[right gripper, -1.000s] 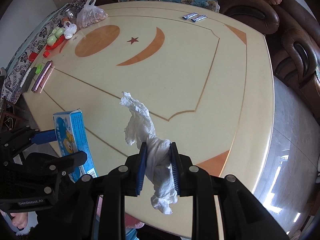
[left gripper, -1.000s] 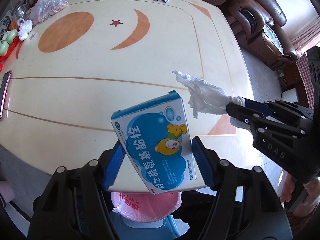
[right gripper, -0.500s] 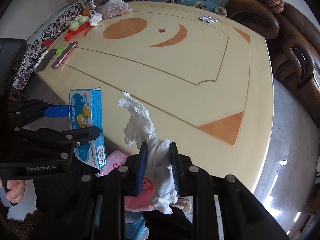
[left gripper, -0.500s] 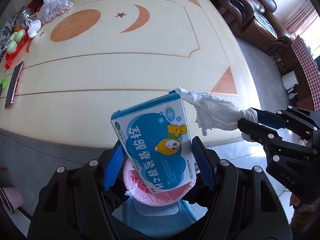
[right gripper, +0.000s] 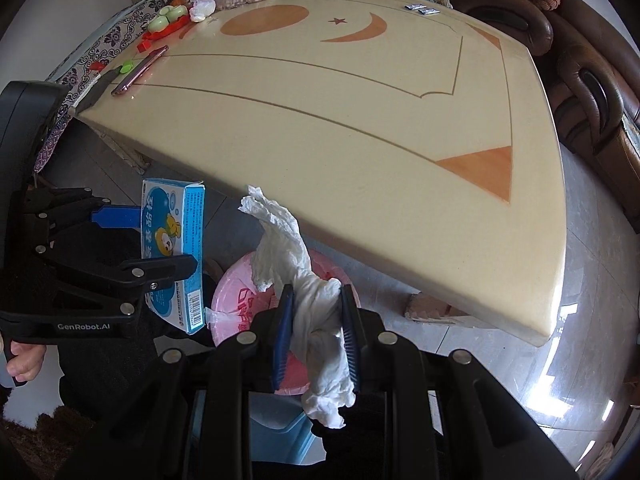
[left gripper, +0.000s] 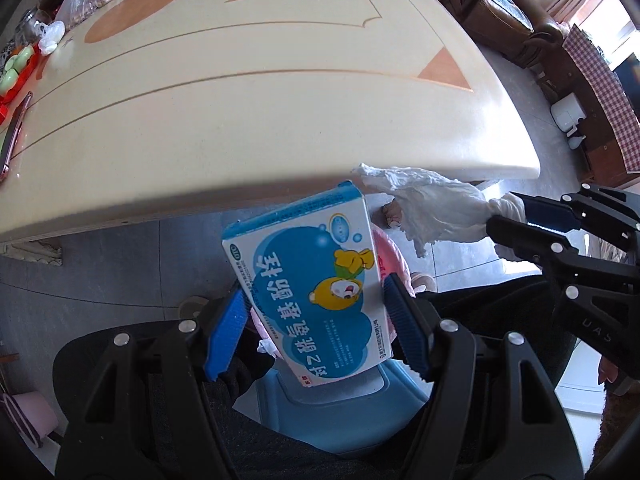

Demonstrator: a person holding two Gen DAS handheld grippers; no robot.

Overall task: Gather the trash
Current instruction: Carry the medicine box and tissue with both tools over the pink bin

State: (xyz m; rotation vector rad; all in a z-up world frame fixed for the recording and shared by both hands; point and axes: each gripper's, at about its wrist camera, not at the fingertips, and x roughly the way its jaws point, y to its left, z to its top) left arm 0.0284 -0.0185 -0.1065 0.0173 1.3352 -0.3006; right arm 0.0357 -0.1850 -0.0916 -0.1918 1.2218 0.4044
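The left gripper (left gripper: pixel 316 320) has its jaws clenched on the long sides of a blue-and-white medicine box (left gripper: pixel 308 284), which it holds tilted and clear of the table (left gripper: pixel 280 120), above the pink-lined bin (right gripper: pixel 240 300) on the floor. This position appears intended to let the box drop straight into the liner. To its right, the right gripper (right gripper: pixel 316 332) grasps a crumpled white tissue (right gripper: pixel 292 264) at mid-length; the loose upper end stands free and the lower end hangs below the jaws, also over the bin. Box and tissue are near each other, and the left view cannot show whether they touch. The near table edge runs just beyond both items, so downward travel looks unobstructed. Open floor lies to the right of the bin. A phone (right gripper: pixel 140 70) and small items remain at the far left of the table, well apart.
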